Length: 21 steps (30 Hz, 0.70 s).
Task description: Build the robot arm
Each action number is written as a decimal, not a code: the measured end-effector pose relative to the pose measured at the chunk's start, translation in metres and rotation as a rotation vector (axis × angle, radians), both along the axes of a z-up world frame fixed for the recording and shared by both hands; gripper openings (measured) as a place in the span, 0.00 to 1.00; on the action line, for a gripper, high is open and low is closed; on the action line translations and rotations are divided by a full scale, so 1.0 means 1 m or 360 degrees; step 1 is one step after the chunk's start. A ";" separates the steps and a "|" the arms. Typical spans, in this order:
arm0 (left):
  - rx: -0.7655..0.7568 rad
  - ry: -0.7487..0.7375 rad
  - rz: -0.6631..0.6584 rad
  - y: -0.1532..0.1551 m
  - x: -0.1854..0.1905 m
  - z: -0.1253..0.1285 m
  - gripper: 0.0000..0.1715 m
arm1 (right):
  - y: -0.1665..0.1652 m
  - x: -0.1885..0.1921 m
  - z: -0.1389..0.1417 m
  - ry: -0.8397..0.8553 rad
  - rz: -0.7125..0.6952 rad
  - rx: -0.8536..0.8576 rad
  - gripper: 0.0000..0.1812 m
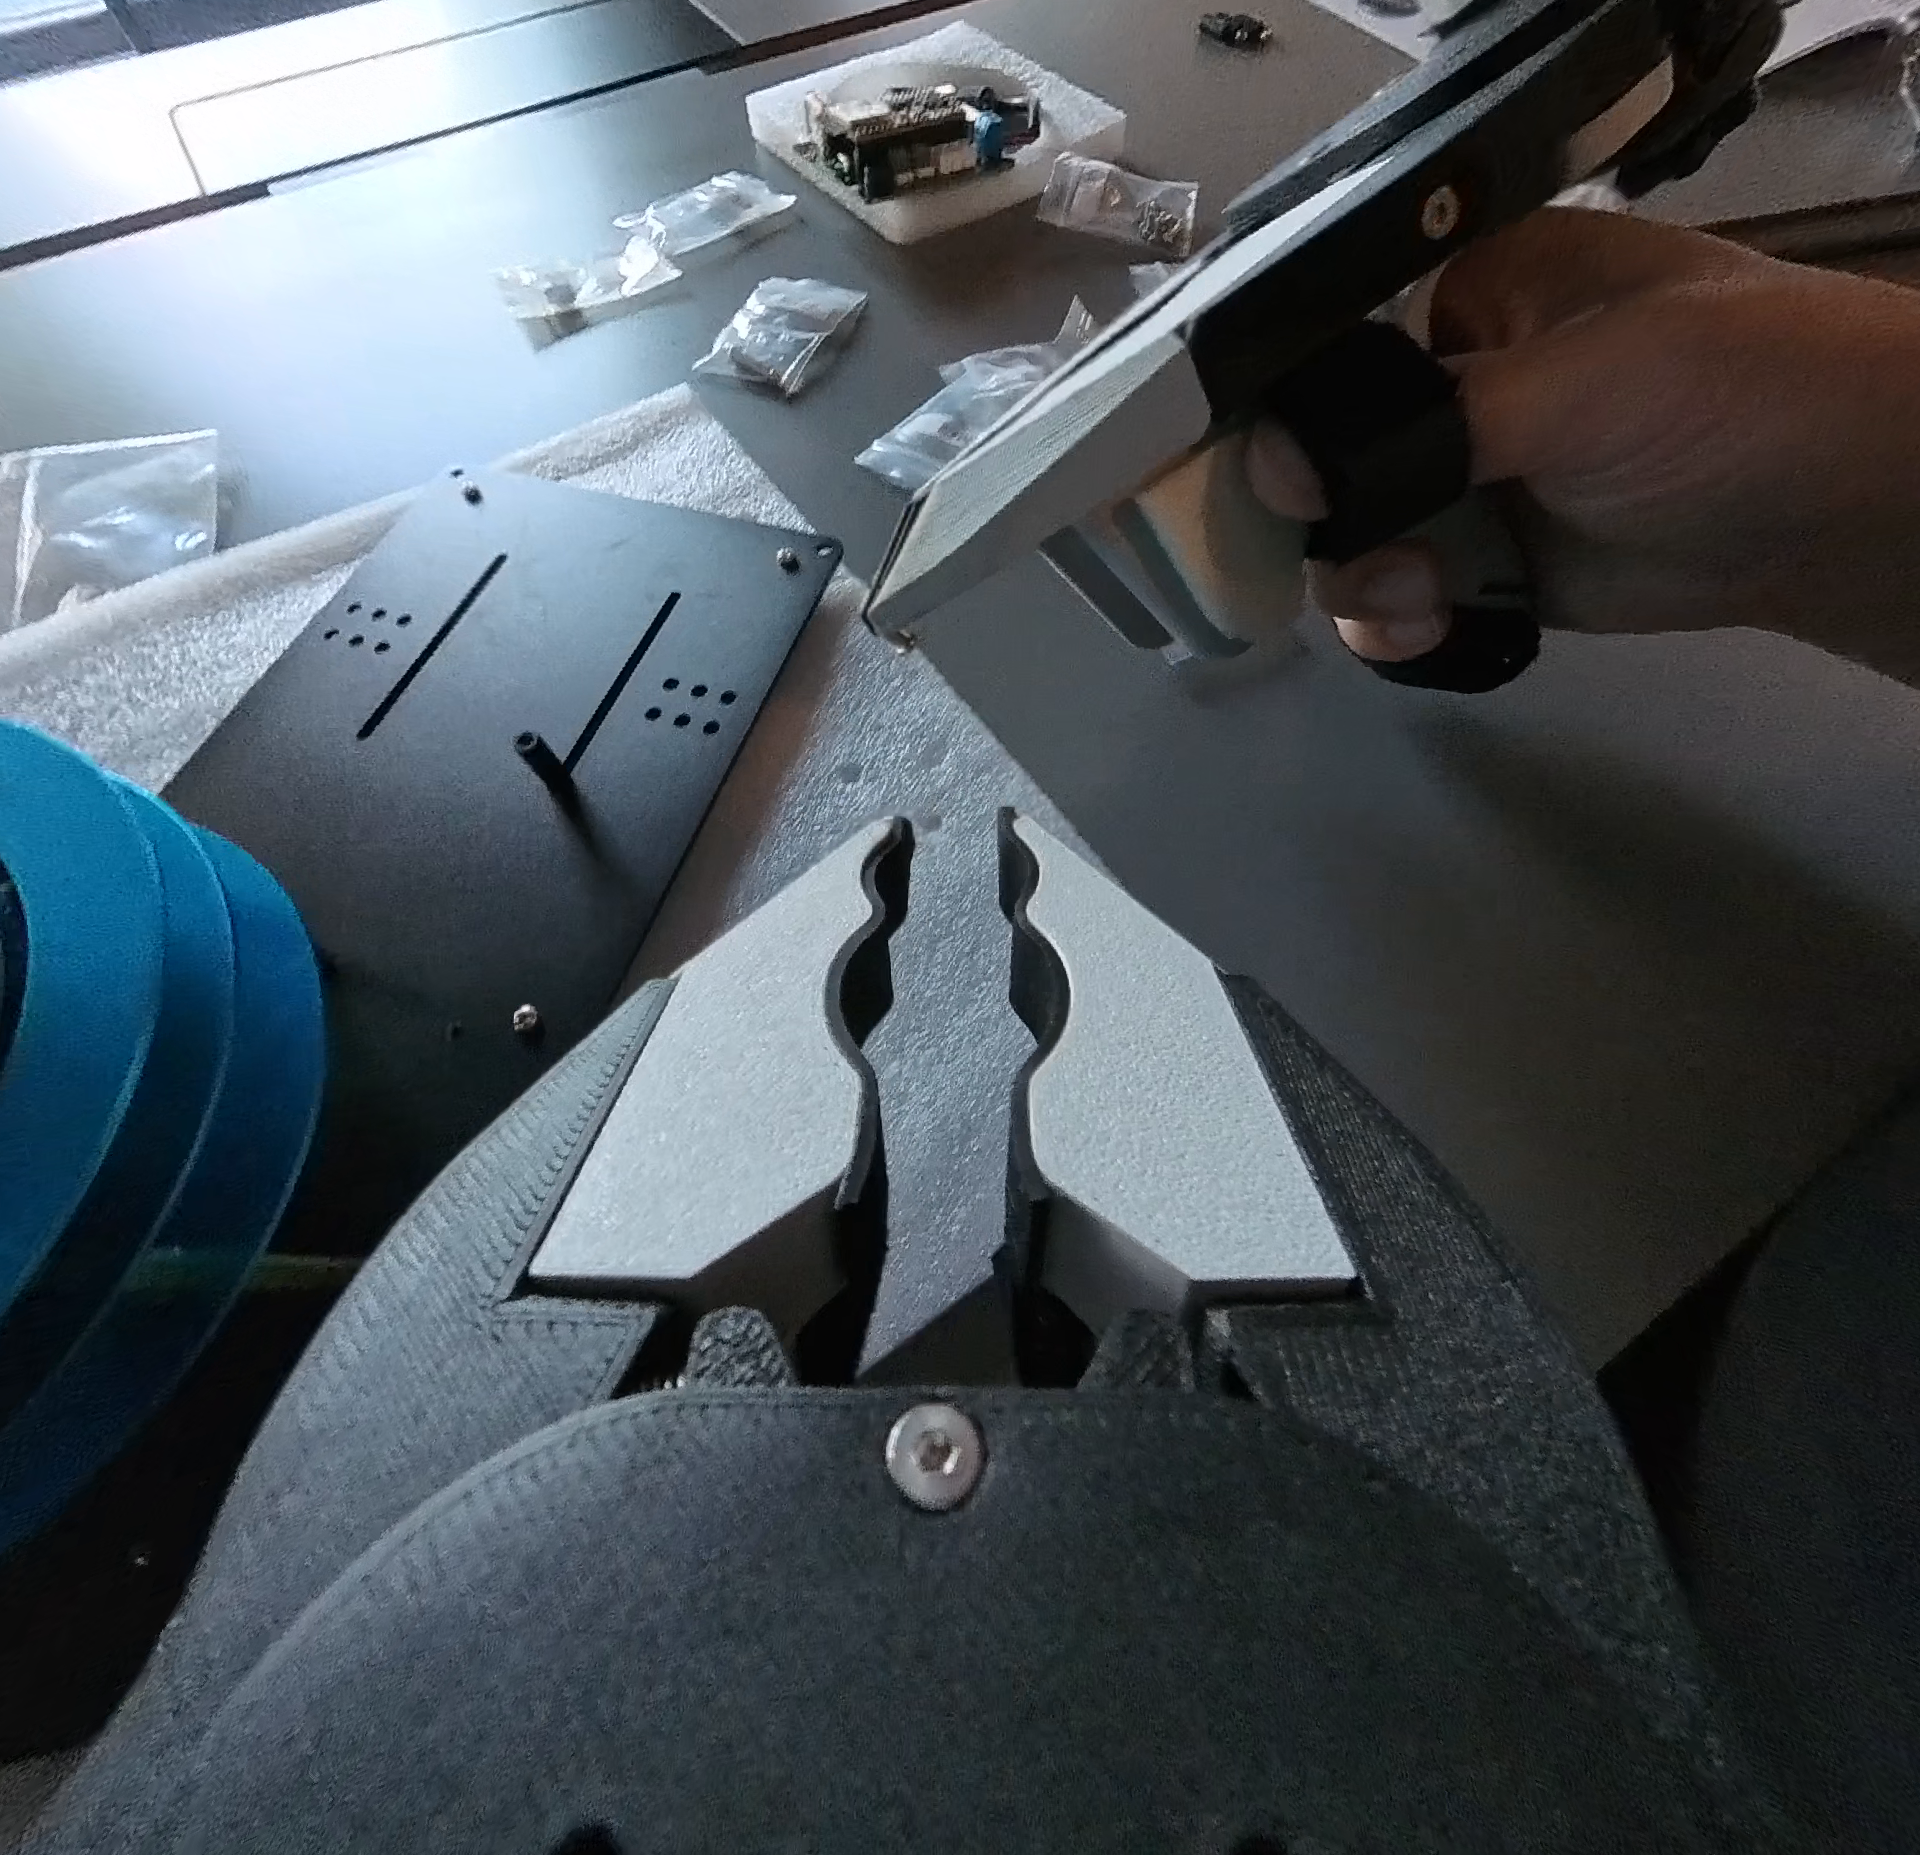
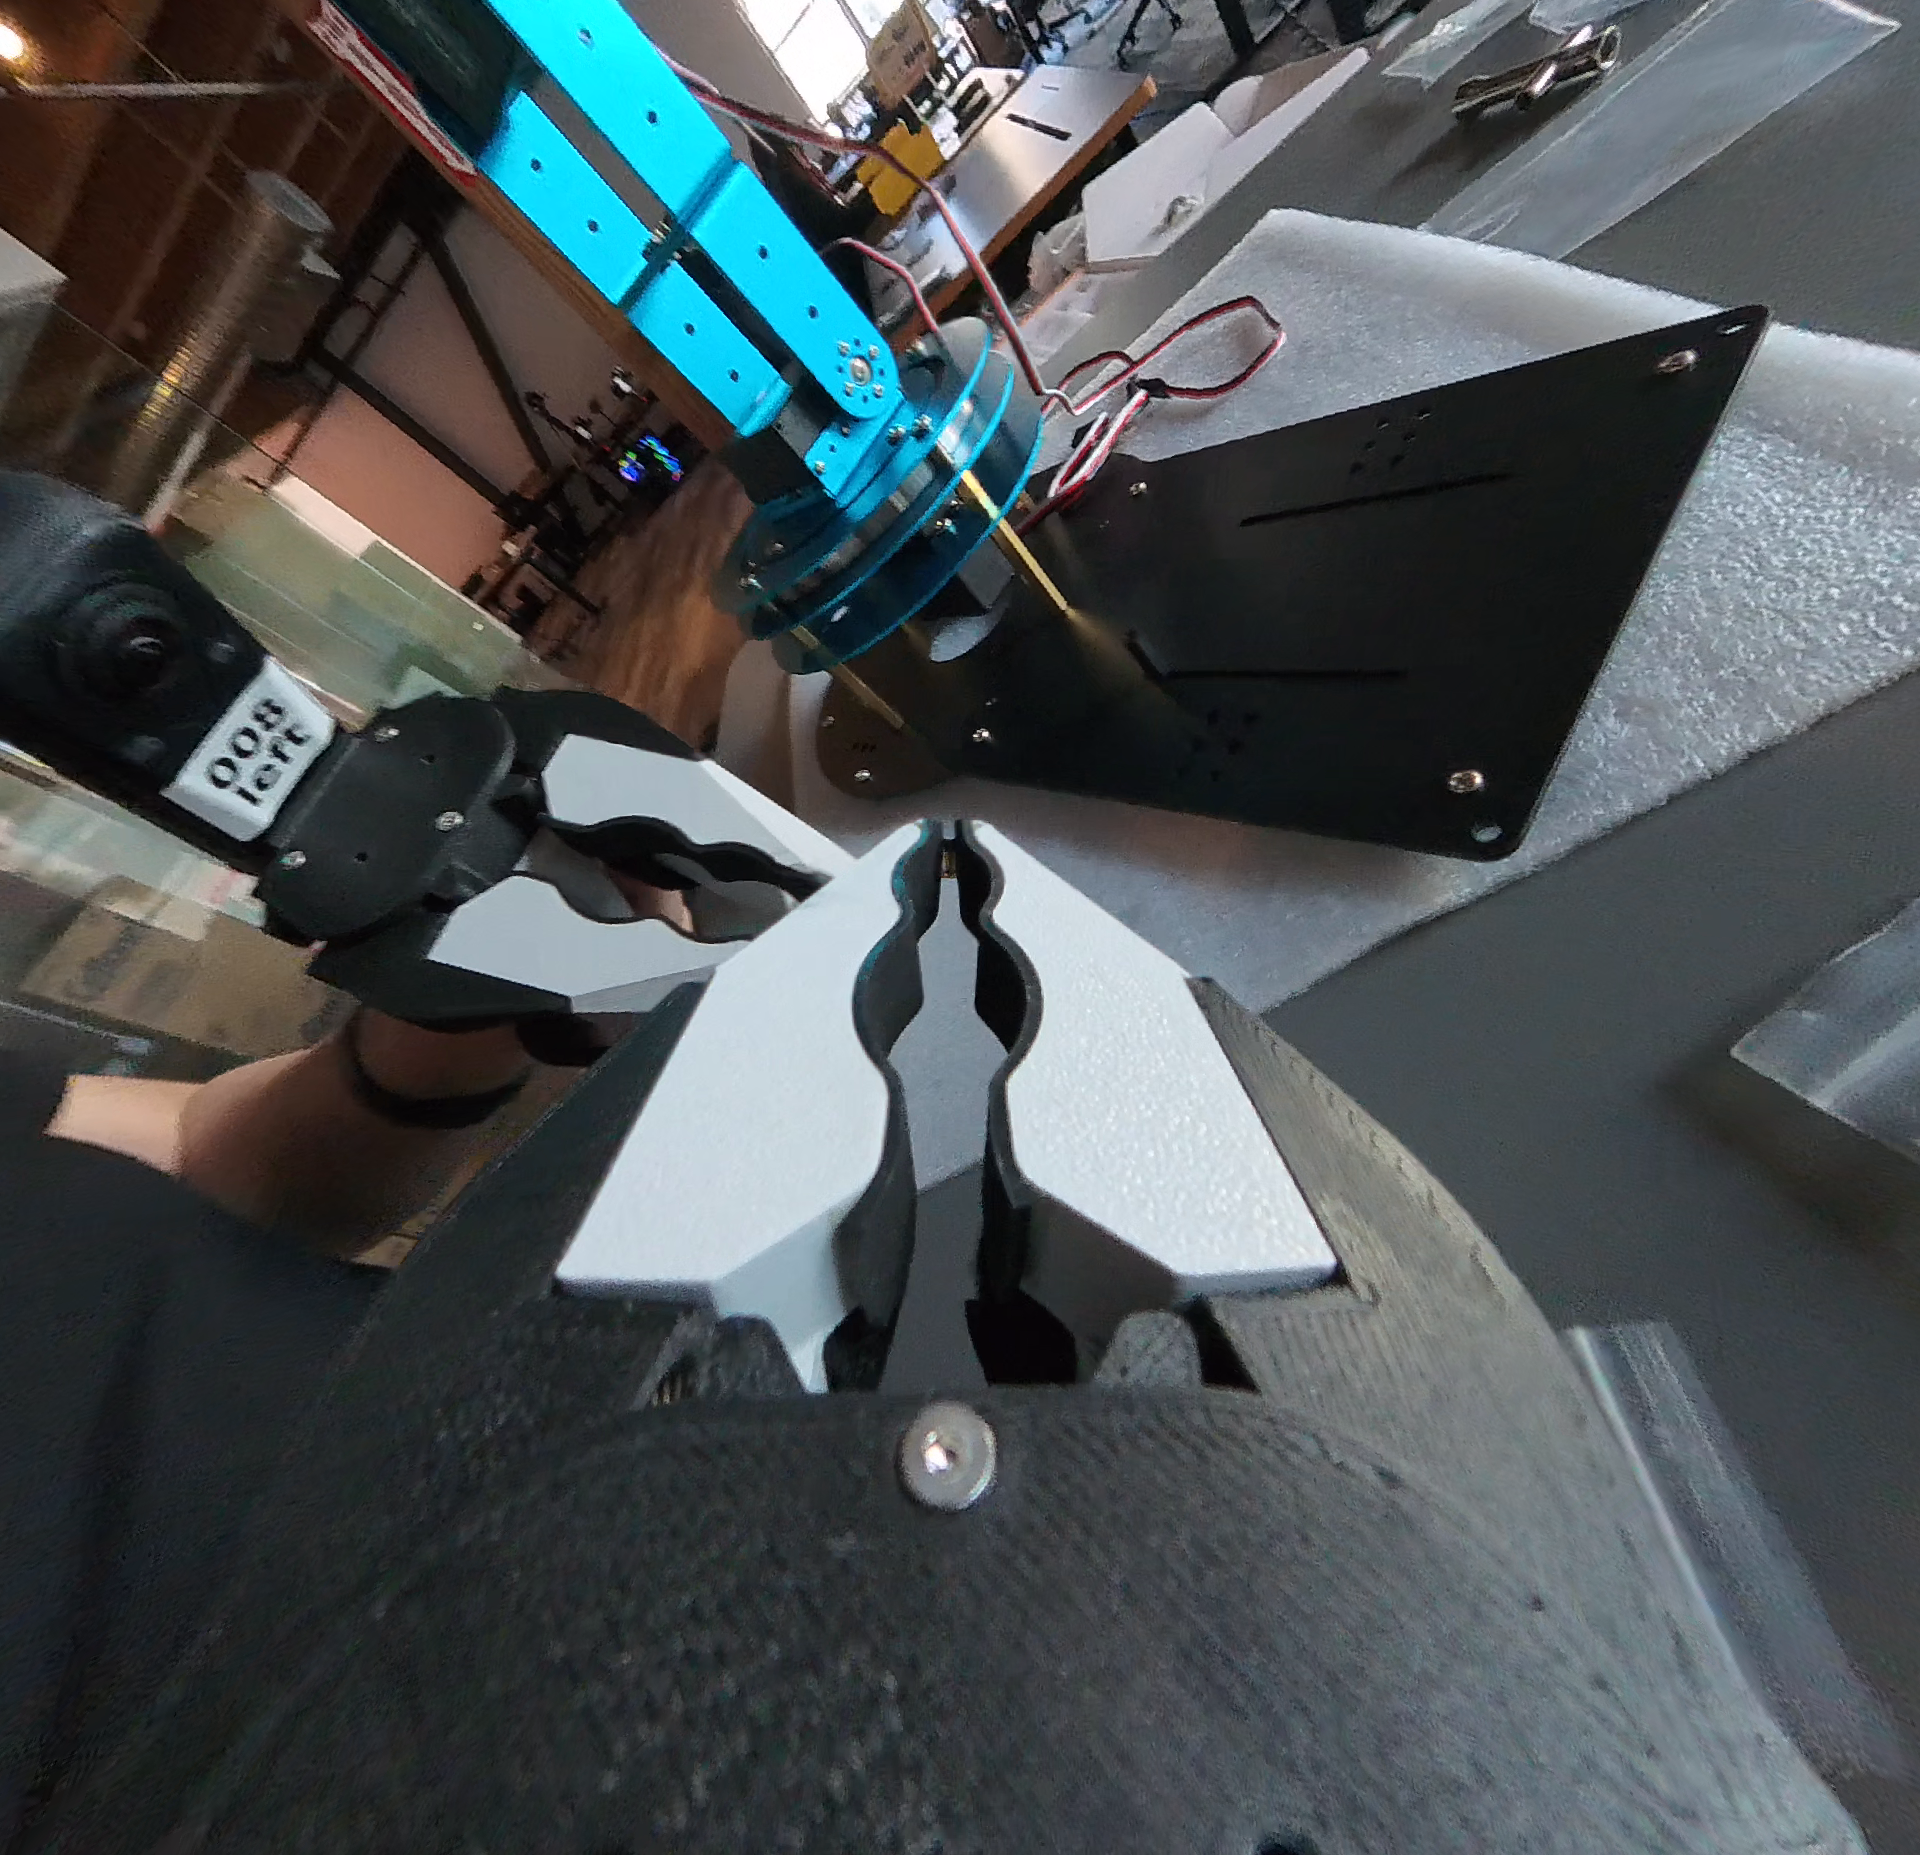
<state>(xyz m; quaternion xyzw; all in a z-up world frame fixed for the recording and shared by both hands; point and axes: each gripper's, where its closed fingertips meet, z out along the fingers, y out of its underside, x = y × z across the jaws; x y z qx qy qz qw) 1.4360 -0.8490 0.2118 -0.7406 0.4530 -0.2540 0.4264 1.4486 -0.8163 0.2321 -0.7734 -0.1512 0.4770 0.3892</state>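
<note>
My right gripper (image 2: 948, 837) is shut on a small brass part (image 2: 948, 858) pinched at its very tips. It hovers just above the white foam sheet (image 2: 1766, 579), near the front corner of the black base plate (image 2: 1351, 610). In the left wrist view the right gripper (image 1: 891, 629) comes in from the upper right, with the small part (image 1: 906, 645) poking out below its tips. My left gripper (image 1: 956, 834) is slightly open and empty, low over the foam sheet (image 1: 935, 756) beside the plate (image 1: 499, 725). It also shows in the right wrist view (image 2: 810, 886).
A blue metal robot arm (image 2: 665, 195) stands on blue acrylic discs (image 2: 883, 548) at the plate's far end, with red and white wires (image 2: 1143, 392). The discs (image 1: 125, 1026) fill the left of the left wrist view. Several parts bags (image 1: 779, 335) and a circuit board (image 1: 925, 127) lie behind. The tips of one gripper are about 4 cm away from the tips of the other.
</note>
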 end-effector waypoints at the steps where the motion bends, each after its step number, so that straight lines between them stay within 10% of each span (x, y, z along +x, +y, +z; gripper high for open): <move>1: -0.0011 0.0000 0.0013 0.001 -0.003 -0.002 0.09 | 0.002 -0.002 -0.004 -0.0041 -0.0011 0.0001 0.01; 21: 0.0194 -0.0133 0.0098 0.022 -0.001 0.017 0.05 | -0.003 -0.027 0.003 0.0307 0.0076 -0.0321 0.00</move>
